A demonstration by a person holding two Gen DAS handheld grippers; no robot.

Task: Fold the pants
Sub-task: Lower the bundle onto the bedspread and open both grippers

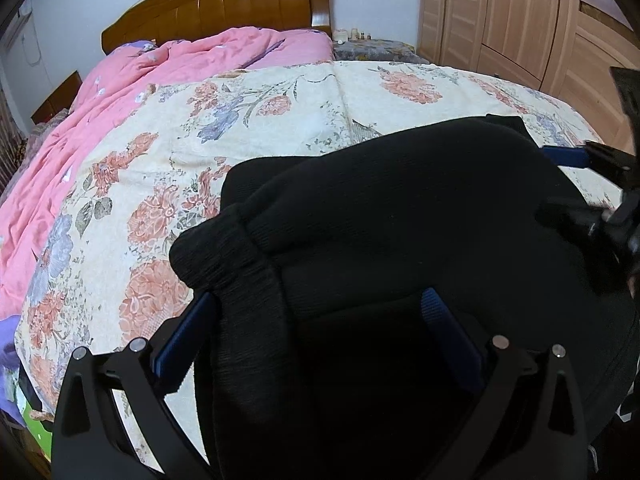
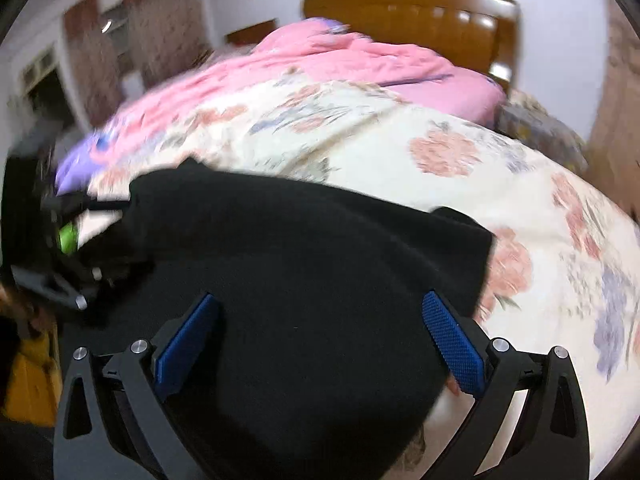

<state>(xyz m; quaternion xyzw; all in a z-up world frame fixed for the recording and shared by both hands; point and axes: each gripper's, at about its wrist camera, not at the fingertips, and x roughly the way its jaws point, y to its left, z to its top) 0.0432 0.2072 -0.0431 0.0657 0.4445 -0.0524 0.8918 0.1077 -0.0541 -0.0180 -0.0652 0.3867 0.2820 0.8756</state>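
- Pants, black, thick ribbed knit, lie bunched on the near part of the floral bedspread; a rolled or doubled edge with a band shows at their left side in the left wrist view.
- Left gripper: fingers spread wide, blue pads either side of the cloth. Fabric sits between them and drapes over the opening, but no pinch is visible; the right pad is half buried in dark folds.
- Right gripper: also spread wide, both blue pads clear of each other, hovering over or resting on the black cloth, nothing clamped. View is motion-blurred, so contact with the fabric cannot be told.
- Each tool shows at the edge of the other's view, so the two work the same garment from opposite ends.
- Progress, by judgement: at least one fold seems made, since the garment reads as a compact doubled mass, not two laid-out legs. Edges look uneven and lumpy.
- Left to do, likely: flatten, square the edges, perhaps one more fold.
- Pink quilt heaped toward the wooden headboard, well apart from the work.
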